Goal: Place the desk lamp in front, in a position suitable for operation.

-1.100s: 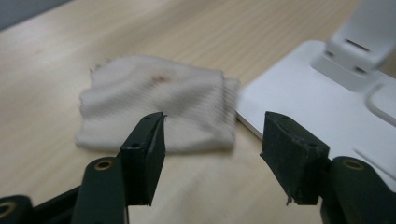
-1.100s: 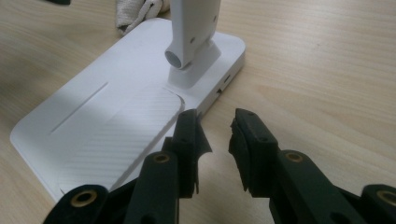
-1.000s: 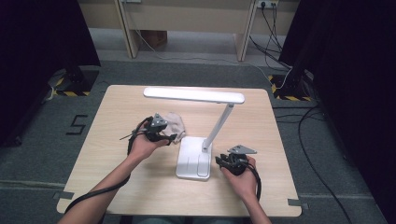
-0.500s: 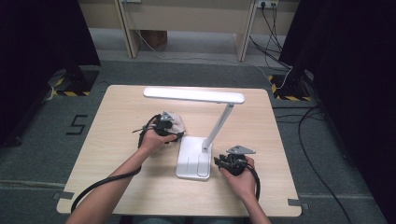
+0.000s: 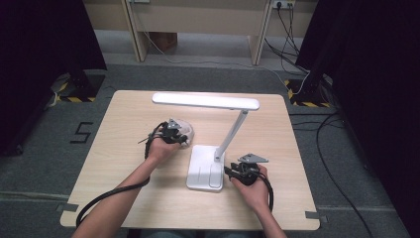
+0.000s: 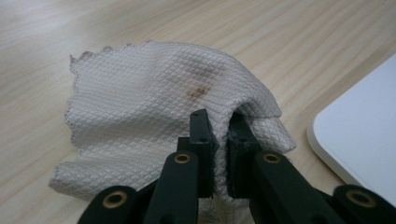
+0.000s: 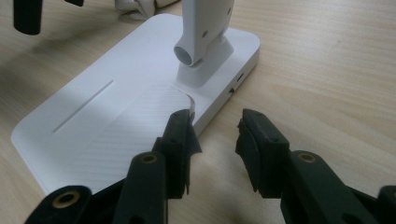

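- Grey carpet and dark curtains ring the pale wooden worktop [image 5: 124,129] where I sit, both forearms reaching in from the near edge.
- At the middle of the worktop stands a white desk lamp [image 5: 204,168], its flat base toward me, its arm slanting up to a long light bar that spans the far half.
- My left gripper [image 6: 218,135] is down on a white waffle-weave cloth [image 6: 140,107] lying crumpled just left of the lamp base; the jaws have just been closing and now pinch a raised fold of the cloth between them.
- A small brown stain marks the cloth just beyond the pinched fold.
- My right gripper [image 7: 219,135] rests on the worktop at the right side of the lamp base [image 7: 107,116]; its jaws have just been opening and stand apart with nothing between them, the left jaw just beside the base's edge, near the foot of the lamp arm.
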Available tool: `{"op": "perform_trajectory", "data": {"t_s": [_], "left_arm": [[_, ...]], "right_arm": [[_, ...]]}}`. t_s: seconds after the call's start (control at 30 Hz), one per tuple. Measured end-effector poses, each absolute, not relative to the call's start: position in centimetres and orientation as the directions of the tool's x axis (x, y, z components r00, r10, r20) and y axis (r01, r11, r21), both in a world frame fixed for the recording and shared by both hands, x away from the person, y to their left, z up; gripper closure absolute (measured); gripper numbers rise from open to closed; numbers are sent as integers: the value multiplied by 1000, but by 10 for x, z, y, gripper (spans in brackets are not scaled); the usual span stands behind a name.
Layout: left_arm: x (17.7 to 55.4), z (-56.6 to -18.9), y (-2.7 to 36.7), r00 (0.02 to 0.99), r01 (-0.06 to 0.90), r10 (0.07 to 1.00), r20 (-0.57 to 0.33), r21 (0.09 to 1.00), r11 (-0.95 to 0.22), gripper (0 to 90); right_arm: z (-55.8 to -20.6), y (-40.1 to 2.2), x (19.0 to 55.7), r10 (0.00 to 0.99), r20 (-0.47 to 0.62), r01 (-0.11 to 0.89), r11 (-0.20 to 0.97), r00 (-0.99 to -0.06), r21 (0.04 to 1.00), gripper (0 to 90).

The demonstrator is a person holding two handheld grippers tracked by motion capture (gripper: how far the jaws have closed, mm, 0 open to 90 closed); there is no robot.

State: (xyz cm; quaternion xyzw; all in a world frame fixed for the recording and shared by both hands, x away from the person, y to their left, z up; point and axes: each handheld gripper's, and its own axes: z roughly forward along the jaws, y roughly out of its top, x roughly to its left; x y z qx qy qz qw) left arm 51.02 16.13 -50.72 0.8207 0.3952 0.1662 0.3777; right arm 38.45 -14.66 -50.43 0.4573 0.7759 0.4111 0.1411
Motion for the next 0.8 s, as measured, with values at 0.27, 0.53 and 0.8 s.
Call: {"op": "perform_trajectory", "data": {"t_s": [0.27,0.53,0.8], "left_arm": [[474,-476,202,584,500,803,-119,832,-240,830],[429,-424,247,569,406,816,-98,897,-176,829],[396,-362,276,578,320,813,-67,935,-151,829]], "right_arm": [[-505,-141,393,828,132,582,259,-544,771,669],[-497,-133,385,813,106,542,279,-573,793,727],[-493,-115,380,731,25,471,413,-682,779,615]]}}
